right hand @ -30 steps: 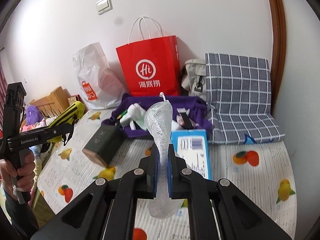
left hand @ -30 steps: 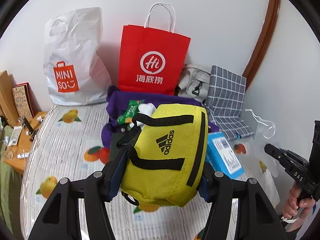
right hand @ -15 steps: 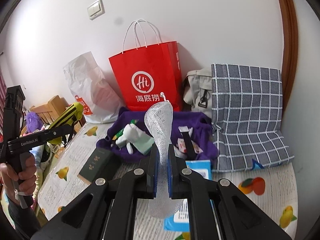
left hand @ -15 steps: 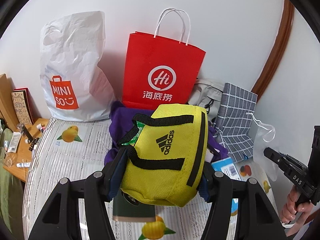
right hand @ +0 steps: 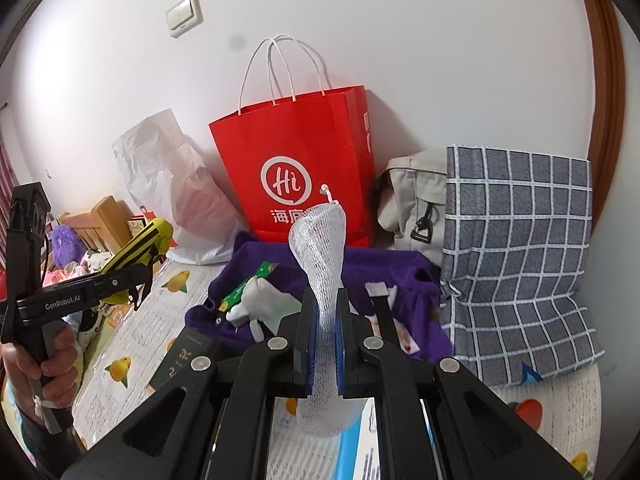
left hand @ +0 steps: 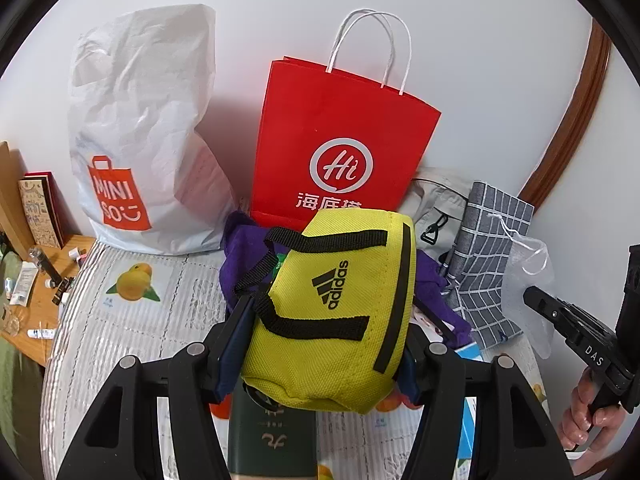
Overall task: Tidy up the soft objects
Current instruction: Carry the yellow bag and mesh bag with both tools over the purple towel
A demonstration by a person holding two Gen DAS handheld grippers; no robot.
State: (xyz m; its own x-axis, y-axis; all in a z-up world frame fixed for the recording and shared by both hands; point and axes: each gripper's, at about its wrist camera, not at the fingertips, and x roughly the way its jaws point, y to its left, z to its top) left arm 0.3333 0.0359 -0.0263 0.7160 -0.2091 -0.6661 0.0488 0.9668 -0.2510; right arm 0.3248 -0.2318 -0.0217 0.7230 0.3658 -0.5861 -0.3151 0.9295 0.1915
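Observation:
My left gripper is shut on a yellow adidas pouch with black straps, held above the bed. The same pouch shows at the left of the right wrist view. My right gripper is shut on a white mesh net bag that stands up between its pads; the bag also shows at the right of the left wrist view. A red paper bag stands open against the wall straight ahead. Below it lies a purple cloth with a white soft item and a green packet on it.
A white Miniso bag leans on the wall at the left. At the right are a grey checked cushion and a beige bag. A dark green box and a blue box lie on the fruit-print bedsheet.
Both grippers have moved forward toward the red bag and the wall, which now look larger. The grips on the pouch and the mesh bag have not changed.

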